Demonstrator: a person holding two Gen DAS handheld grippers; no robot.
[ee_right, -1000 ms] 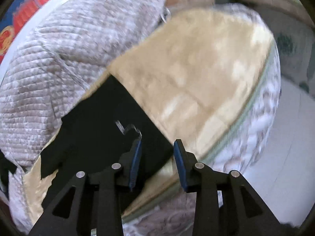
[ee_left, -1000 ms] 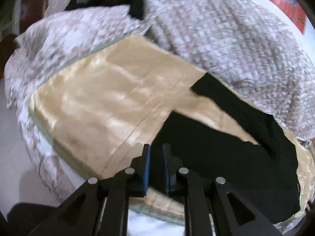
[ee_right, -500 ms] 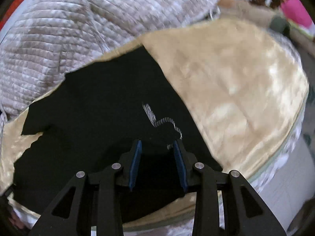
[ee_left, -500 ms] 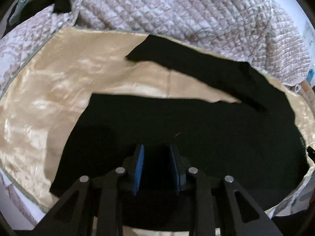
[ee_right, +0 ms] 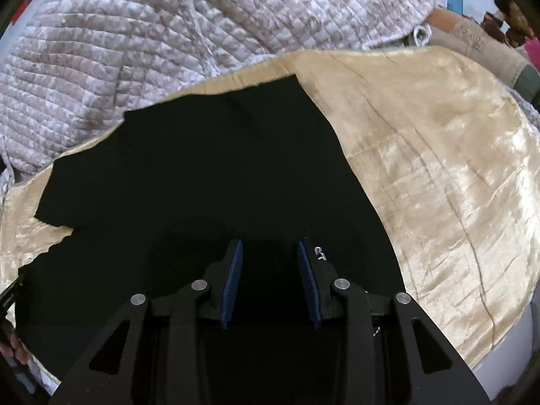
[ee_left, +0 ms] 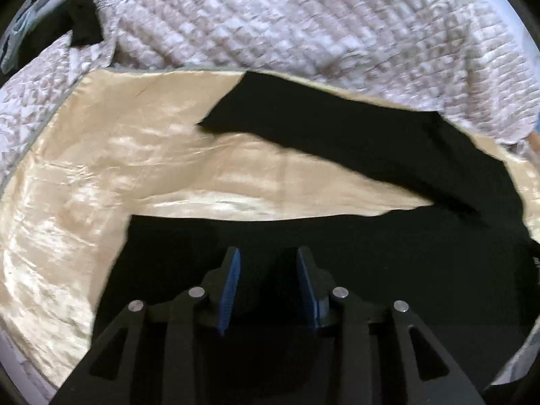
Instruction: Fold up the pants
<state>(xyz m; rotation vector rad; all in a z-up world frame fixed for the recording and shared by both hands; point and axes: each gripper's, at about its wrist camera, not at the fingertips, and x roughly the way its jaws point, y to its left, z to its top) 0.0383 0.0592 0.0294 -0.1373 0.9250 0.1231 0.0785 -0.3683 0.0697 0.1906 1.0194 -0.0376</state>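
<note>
Over the gold bedspread (ee_left: pixel 101 175), black pants (ee_left: pixel 388 263) lie spread; left gripper (ee_left: pixel 268 256) and right gripper (ee_right: pixel 269 251) hover parted, holding nothing; white marks unreadable.

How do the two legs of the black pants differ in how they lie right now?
In the left wrist view, the far leg runs diagonally beside the quilted blanket, its hem left of center. The near leg lies roughly level, directly under the open left gripper. Both lie flat on the beige cover, spread apart.
</note>
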